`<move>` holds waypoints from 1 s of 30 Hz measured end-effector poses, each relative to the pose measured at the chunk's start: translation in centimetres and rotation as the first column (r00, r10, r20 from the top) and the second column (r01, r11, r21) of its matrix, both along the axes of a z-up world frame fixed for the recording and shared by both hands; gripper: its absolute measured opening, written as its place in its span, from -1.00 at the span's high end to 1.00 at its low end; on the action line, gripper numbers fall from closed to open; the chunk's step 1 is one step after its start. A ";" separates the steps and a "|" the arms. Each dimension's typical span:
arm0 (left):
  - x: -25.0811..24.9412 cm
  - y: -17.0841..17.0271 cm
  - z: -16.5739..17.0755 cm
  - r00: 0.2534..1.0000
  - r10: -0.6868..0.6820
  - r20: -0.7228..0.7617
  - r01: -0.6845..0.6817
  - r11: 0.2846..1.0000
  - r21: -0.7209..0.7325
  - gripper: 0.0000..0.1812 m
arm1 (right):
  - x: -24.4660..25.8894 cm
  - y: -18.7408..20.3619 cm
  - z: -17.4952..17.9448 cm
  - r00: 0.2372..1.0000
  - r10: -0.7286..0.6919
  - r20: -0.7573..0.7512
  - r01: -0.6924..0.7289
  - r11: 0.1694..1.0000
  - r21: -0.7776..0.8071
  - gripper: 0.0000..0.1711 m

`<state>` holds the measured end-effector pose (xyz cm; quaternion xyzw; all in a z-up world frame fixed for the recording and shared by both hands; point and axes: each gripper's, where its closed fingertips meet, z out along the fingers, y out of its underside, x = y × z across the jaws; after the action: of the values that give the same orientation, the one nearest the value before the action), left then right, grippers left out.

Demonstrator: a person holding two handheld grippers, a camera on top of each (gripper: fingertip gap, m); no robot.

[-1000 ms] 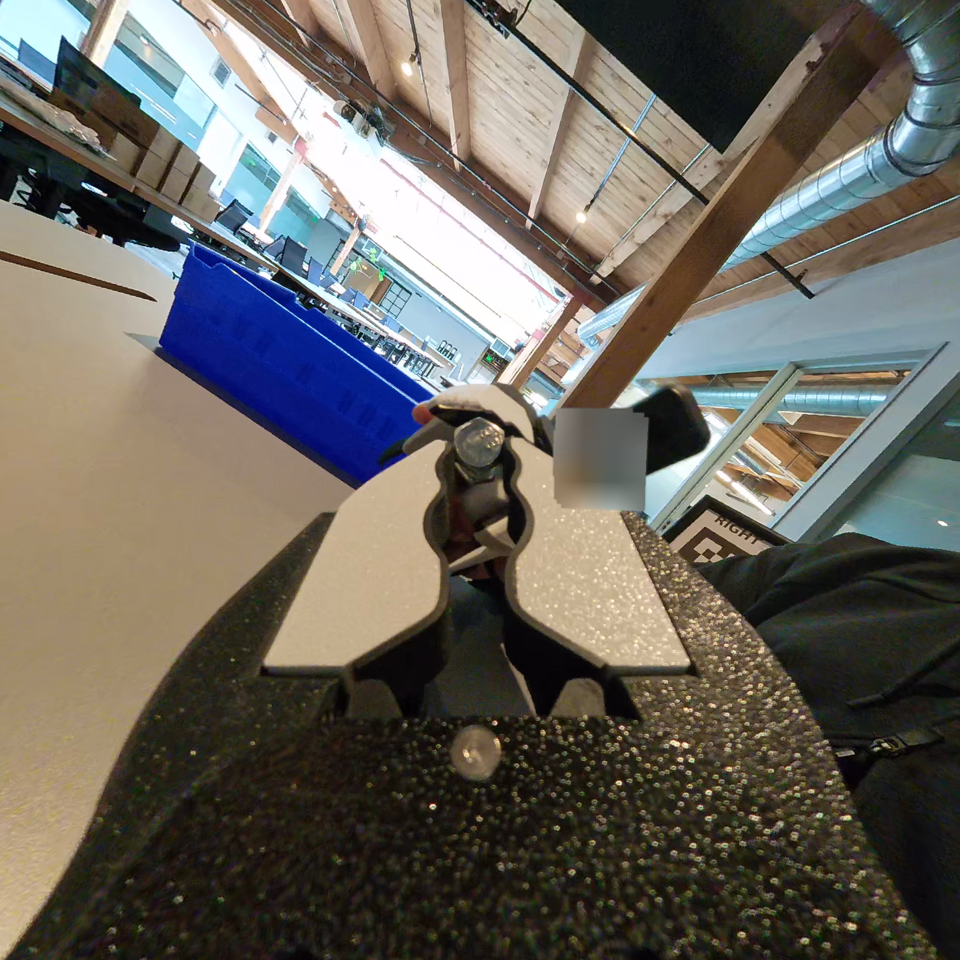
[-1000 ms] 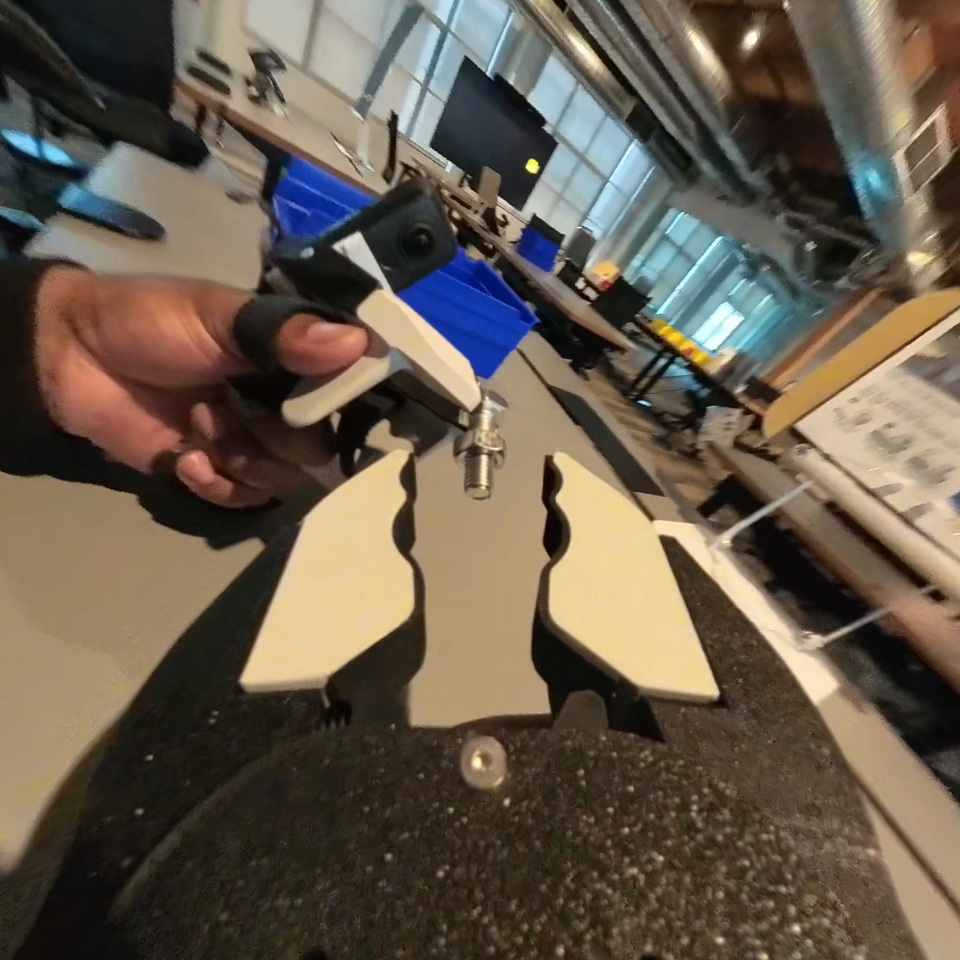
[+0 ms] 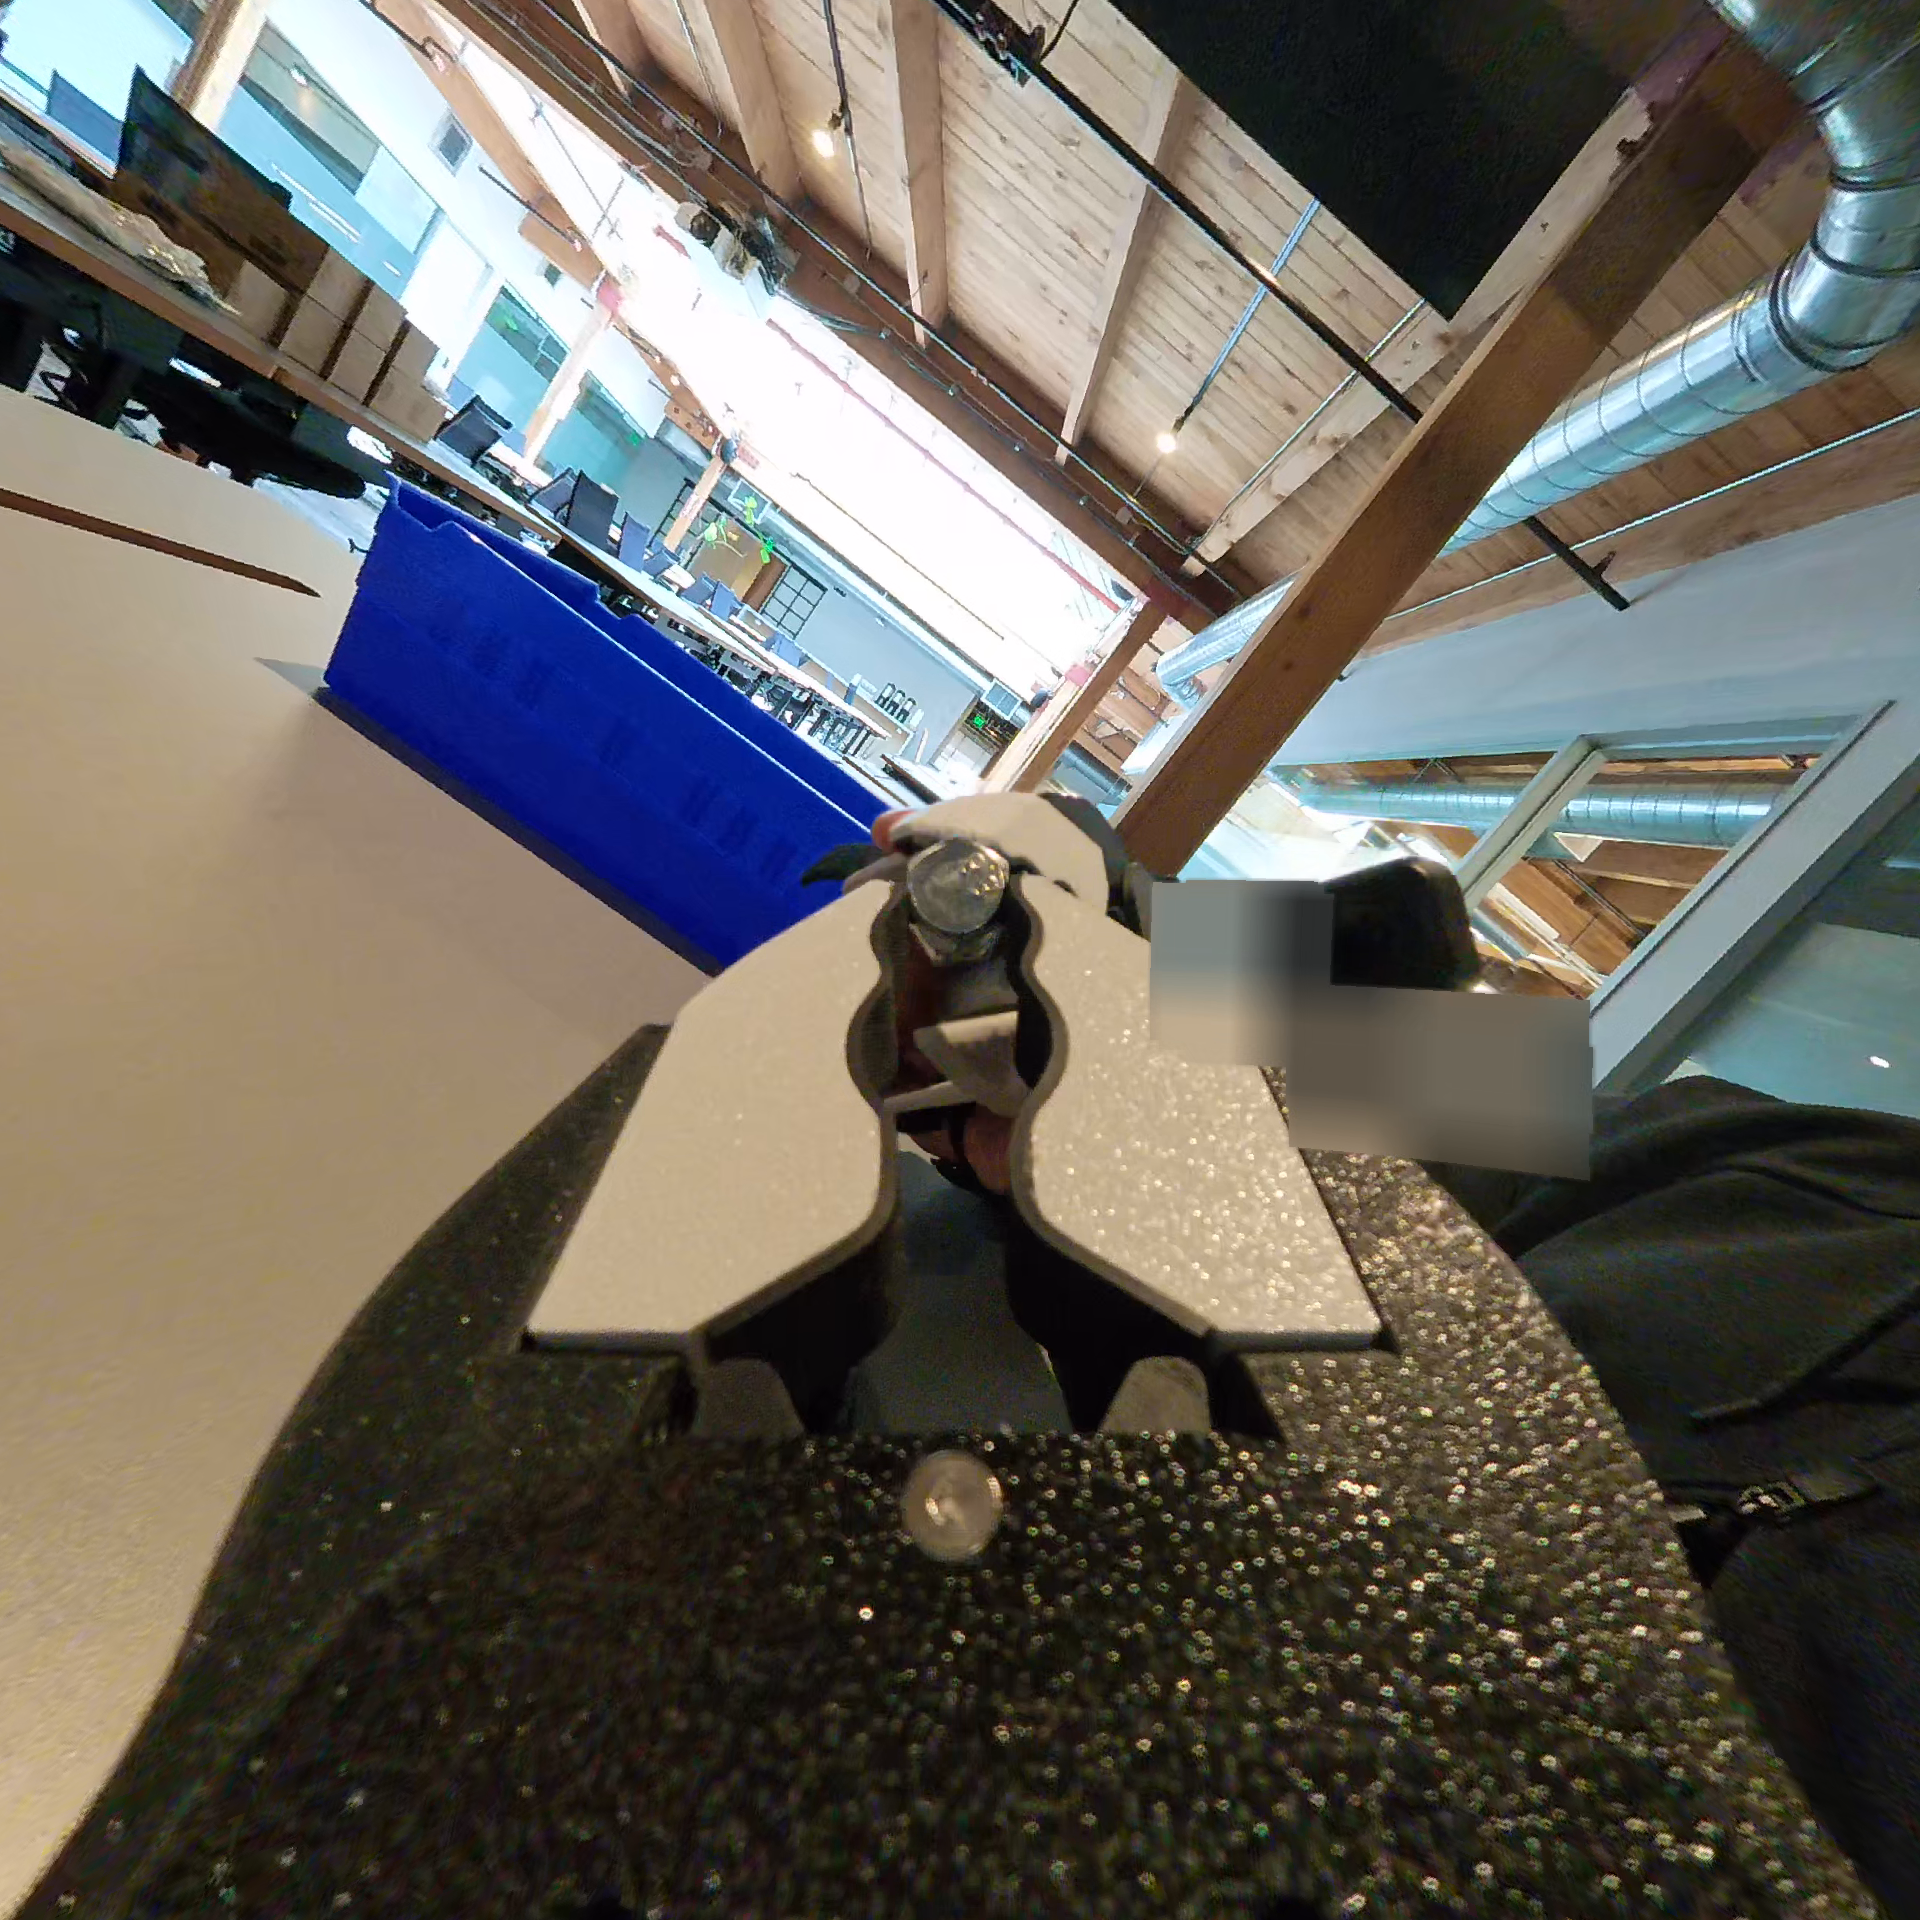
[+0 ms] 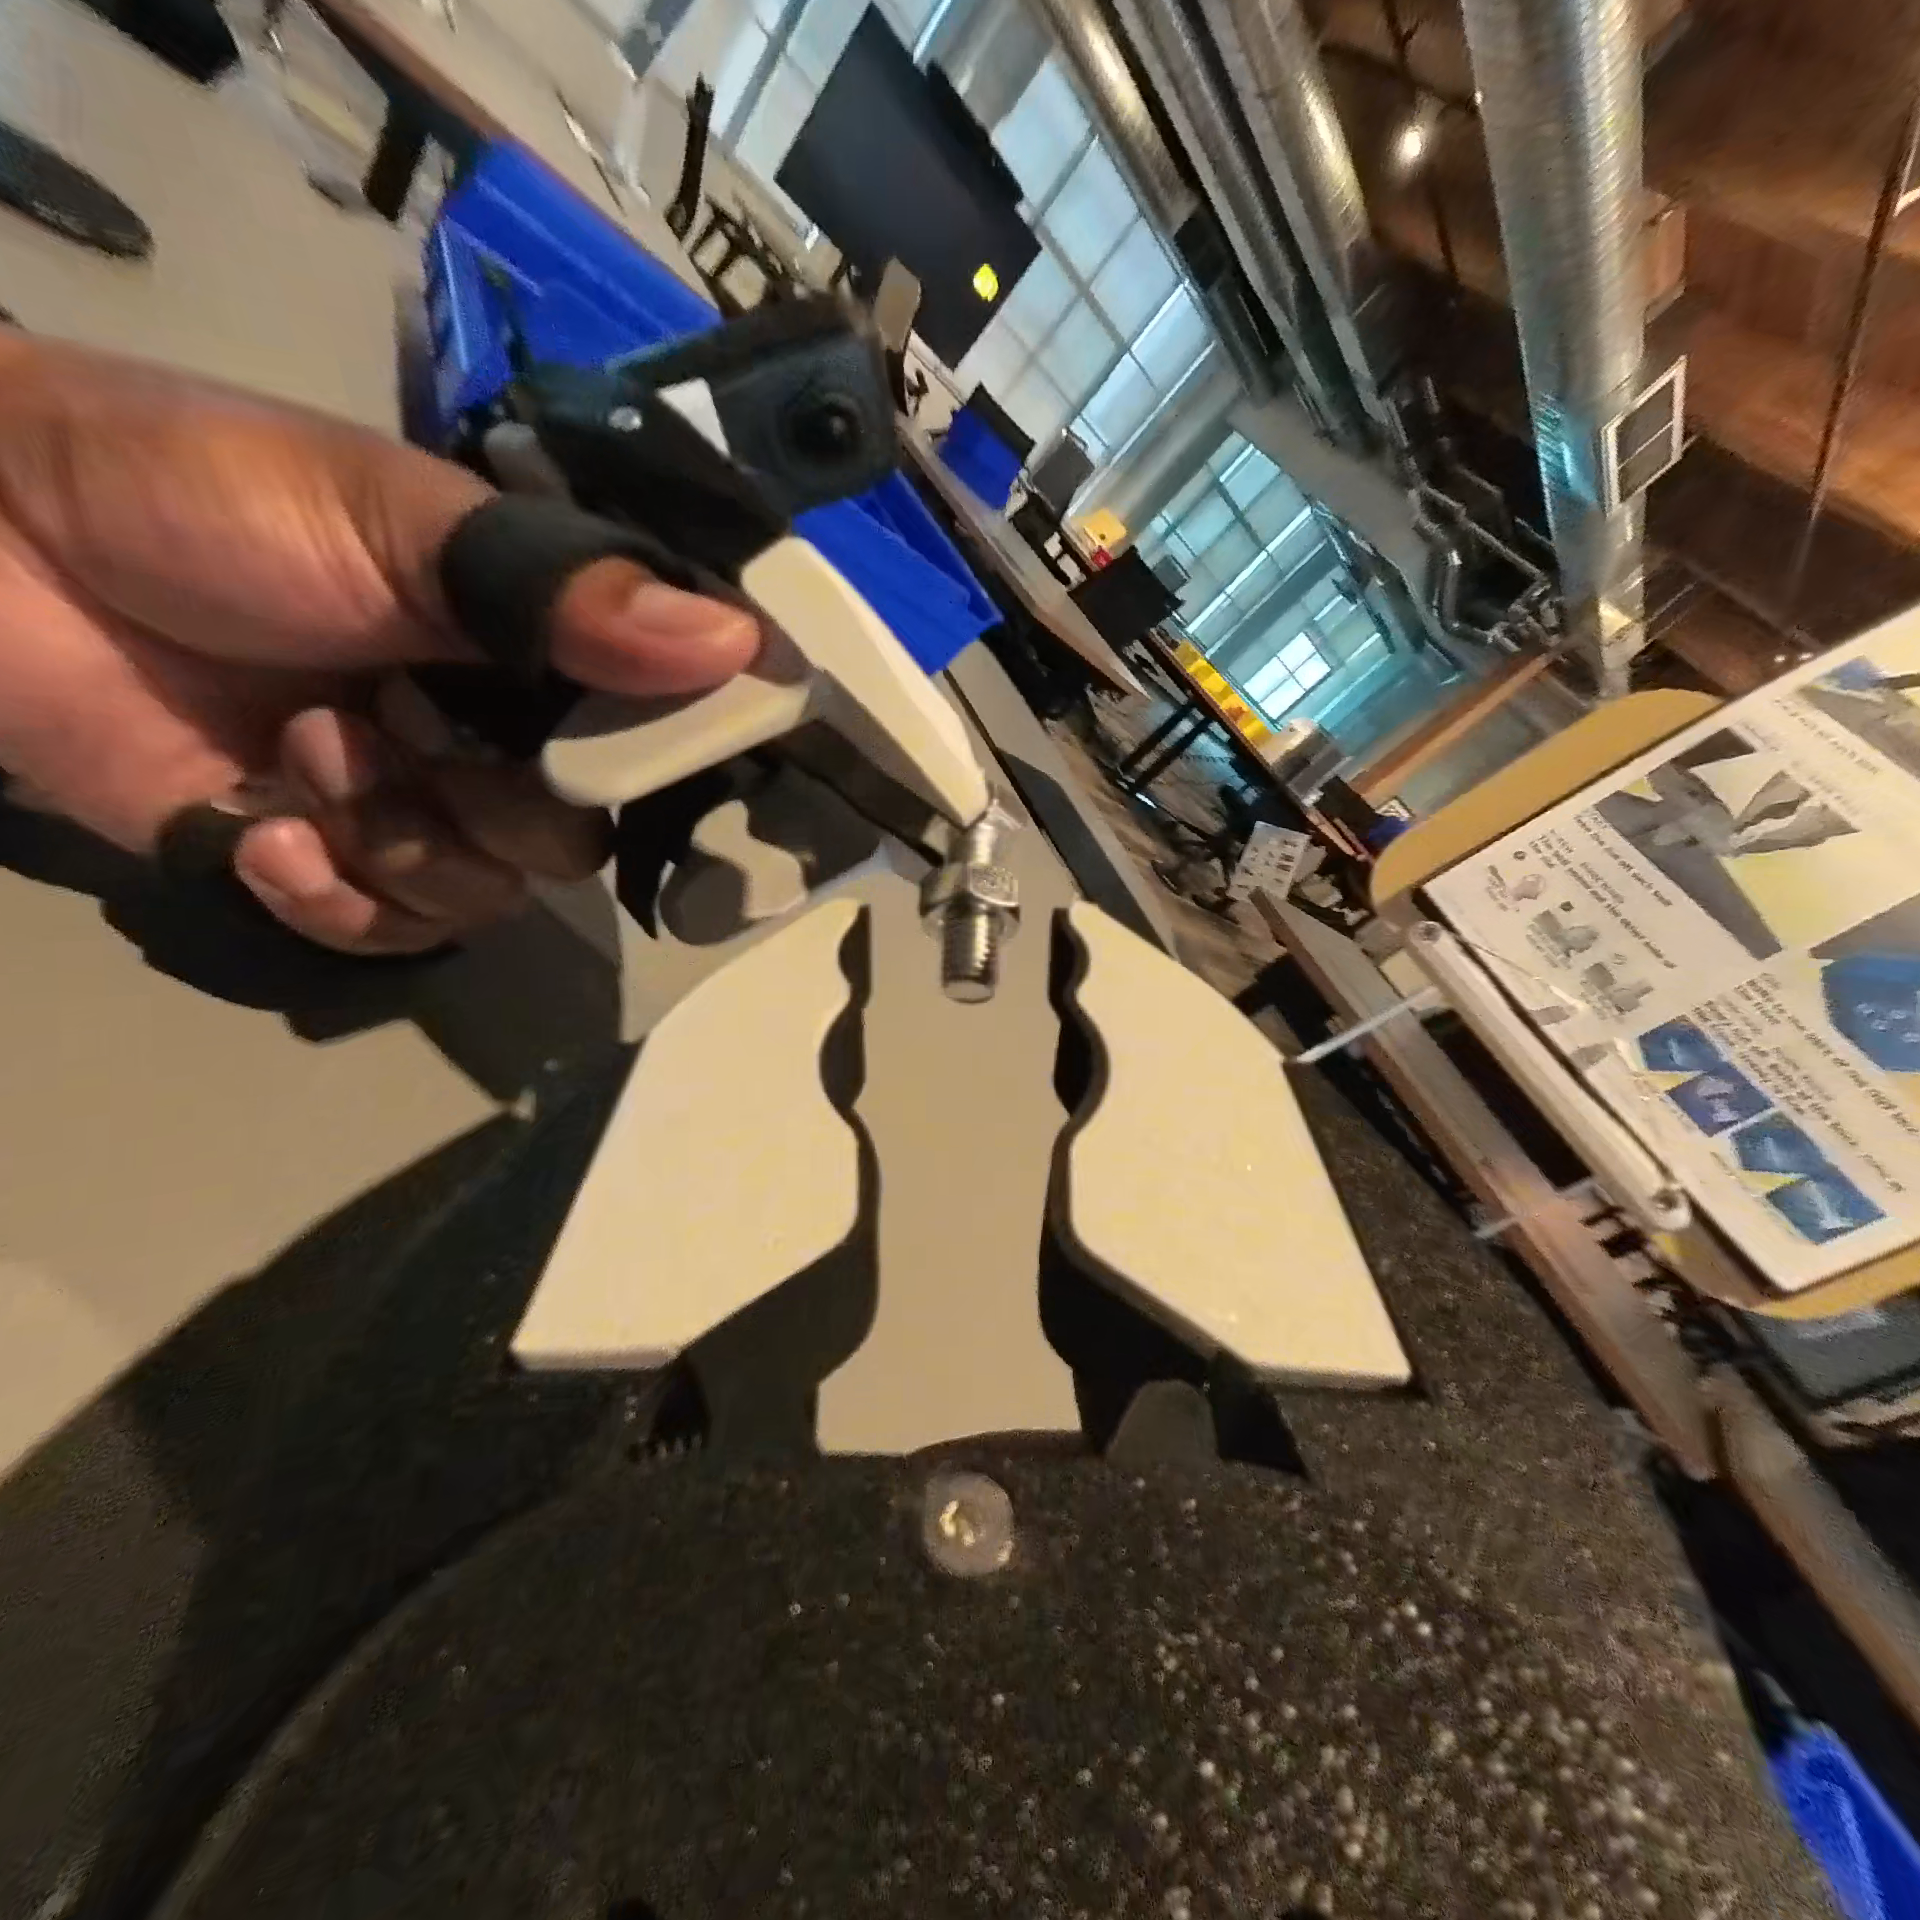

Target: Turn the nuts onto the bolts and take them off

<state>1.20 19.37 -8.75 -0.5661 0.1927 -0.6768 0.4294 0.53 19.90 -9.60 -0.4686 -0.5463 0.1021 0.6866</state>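
Observation:
My left gripper (image 3: 956, 906) is shut on the head of a silver bolt (image 3: 951, 878) and holds it in the air above the table. In the right wrist view the left gripper (image 4: 961, 805), held by a hand (image 4: 260, 644), grips the bolt (image 4: 966, 951) with the threaded end pointing down. A hex nut (image 4: 977, 883) sits on the thread just below the head. My right gripper (image 4: 966, 920) is open, with a fingertip on each side of the nut and a small gap to each. Its pale fingers (image 3: 1049, 842) show behind the bolt in the left wrist view.
A blue bin (image 3: 582, 707) stands on the grey table (image 3: 208, 1039) behind the grippers and also shows in the right wrist view (image 4: 582, 301). A board with a printed sheet (image 4: 1714, 987) leans at the right. A dark sleeve (image 3: 1714, 1299) is at the right. Only a small space, under 4 cm, lies between the two pairs of fingers.
My right gripper's jaws have narrowed around the nut and the gripper has rolled a little. My left gripper still holds the bolt in much the same place.

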 end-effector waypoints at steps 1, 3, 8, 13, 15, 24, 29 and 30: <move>0.1 -0.1 0.0 1.000 -0.007 -0.003 0.007 1.000 0.000 0.82 | 0.0 0.1 -0.1 1.000 -0.019 0.011 0.018 1.000 0.016 0.71; 0.2 -0.2 0.0 1.000 -0.014 -0.004 0.014 1.000 0.003 0.82 | 0.1 0.1 0.0 1.000 -0.026 0.007 0.026 1.000 0.014 0.79; 0.2 -0.1 -0.3 0.999 0.000 -0.033 0.000 1.000 0.007 0.82 | -0.2 -0.1 -0.5 0.986 0.116 -0.123 -0.151 0.934 -0.324 0.79; 0.7 -0.3 -0.5 0.998 -0.011 -0.061 0.012 1.000 0.020 0.82 | -0.2 -1.2 -0.5 0.855 0.256 -0.451 -0.517 0.490 -0.702 0.78; 0.5 -0.2 -0.4 0.998 0.003 -0.058 -0.002 1.000 0.023 0.82 | -0.1 -0.9 -0.4 0.848 0.238 -0.475 -0.528 0.475 -0.704 0.60; -0.5 0.3 0.0 1.000 0.016 0.027 -0.015 1.000 -0.023 0.82 | 0.2 0.5 -0.1 0.996 0.051 -0.073 -0.063 0.983 -0.171 0.51; -0.1 0.1 -0.2 1.000 -0.010 0.017 0.011 0.999 -0.032 0.82 | 0.1 0.3 -0.1 0.997 -0.066 0.043 0.063 0.995 0.077 0.79; -0.1 0.1 -0.1 1.000 -0.010 0.017 0.011 1.000 -0.029 0.82 | 0.1 0.3 -0.1 0.997 -0.063 0.040 0.060 0.996 0.067 0.79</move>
<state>1.11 19.45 -8.89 -0.5654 0.1821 -0.6866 0.4191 0.60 20.19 -9.70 -0.4643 -0.5489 0.0531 0.6930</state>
